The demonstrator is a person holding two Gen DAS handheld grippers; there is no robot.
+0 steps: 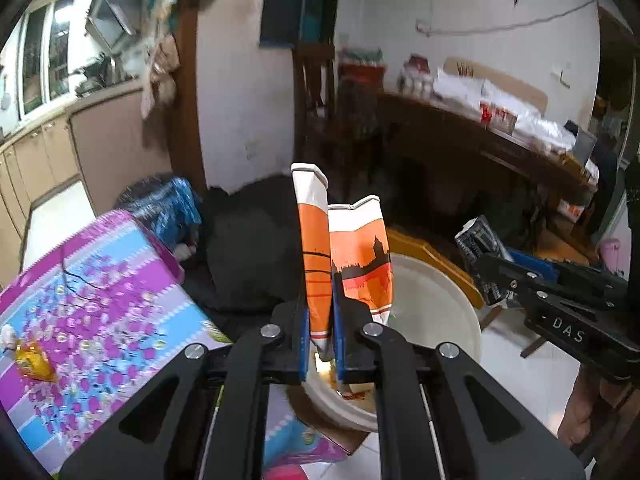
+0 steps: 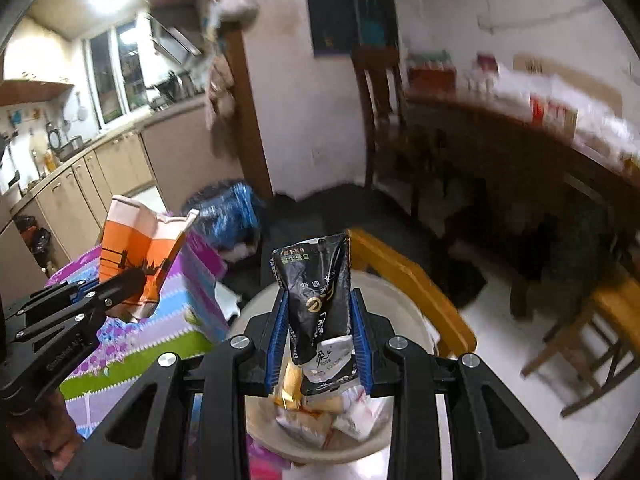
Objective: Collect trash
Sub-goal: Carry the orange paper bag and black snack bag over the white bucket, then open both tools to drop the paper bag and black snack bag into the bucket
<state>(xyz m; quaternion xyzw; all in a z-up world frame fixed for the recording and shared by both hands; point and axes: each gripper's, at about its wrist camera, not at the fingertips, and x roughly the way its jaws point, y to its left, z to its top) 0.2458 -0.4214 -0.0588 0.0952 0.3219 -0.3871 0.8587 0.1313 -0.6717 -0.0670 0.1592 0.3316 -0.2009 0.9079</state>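
Observation:
My left gripper [image 1: 320, 340] is shut on a crushed orange and white paper cup [image 1: 344, 248] and holds it upright beside the table edge, above the near rim of a cream waste bin [image 1: 440, 300]. The cup [image 2: 140, 252] and left gripper [image 2: 116, 292] also show at the left of the right wrist view. My right gripper [image 2: 320, 336] is shut on a black and white snack wrapper [image 2: 320, 300], held upright directly over the bin [image 2: 400, 300]. Several wrappers [image 2: 316, 412] lie inside it. The right gripper [image 1: 492, 268] and wrapper [image 1: 480, 240] show at the right of the left wrist view.
A table with a purple and blue flowered cloth [image 1: 100, 300] is at the left, with a small yellow wrapper [image 1: 34, 362] on it. A yellow wooden stool [image 2: 408, 280] stands behind the bin. A dark cluttered table [image 1: 500, 140] and a chair [image 2: 380, 120] are at the back.

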